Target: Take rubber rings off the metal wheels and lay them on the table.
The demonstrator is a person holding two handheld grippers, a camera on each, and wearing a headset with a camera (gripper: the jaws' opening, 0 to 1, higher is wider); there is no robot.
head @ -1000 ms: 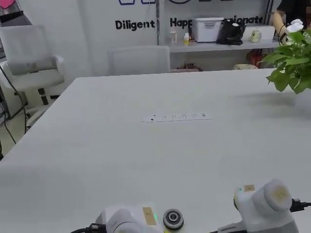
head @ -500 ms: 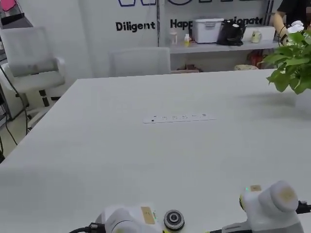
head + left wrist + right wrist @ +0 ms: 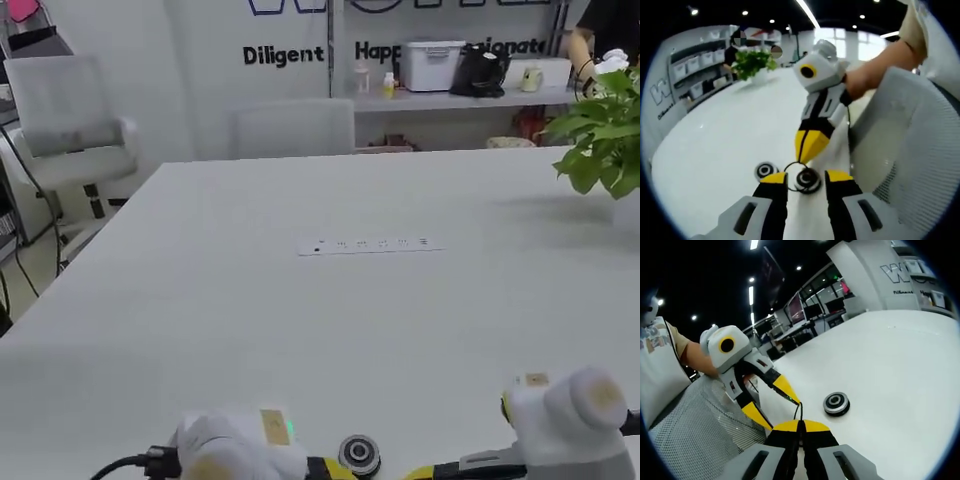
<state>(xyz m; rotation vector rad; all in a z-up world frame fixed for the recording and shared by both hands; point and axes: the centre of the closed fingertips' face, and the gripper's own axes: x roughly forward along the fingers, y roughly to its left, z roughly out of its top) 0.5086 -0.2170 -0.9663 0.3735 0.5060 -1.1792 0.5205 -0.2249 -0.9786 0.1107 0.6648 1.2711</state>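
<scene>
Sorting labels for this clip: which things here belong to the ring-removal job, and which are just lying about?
Job: left gripper, right gripper, rubber ring, near wheel, far wheel, table.
Lying about: power strip, plant, chair, white box.

Head view looks forward and down across the table (image 3: 300,330) from its near edge; both gripper views sit low over that edge, facing each other, all sharing the metal wheel (image 3: 358,453) at the head view's bottom centre.
</scene>
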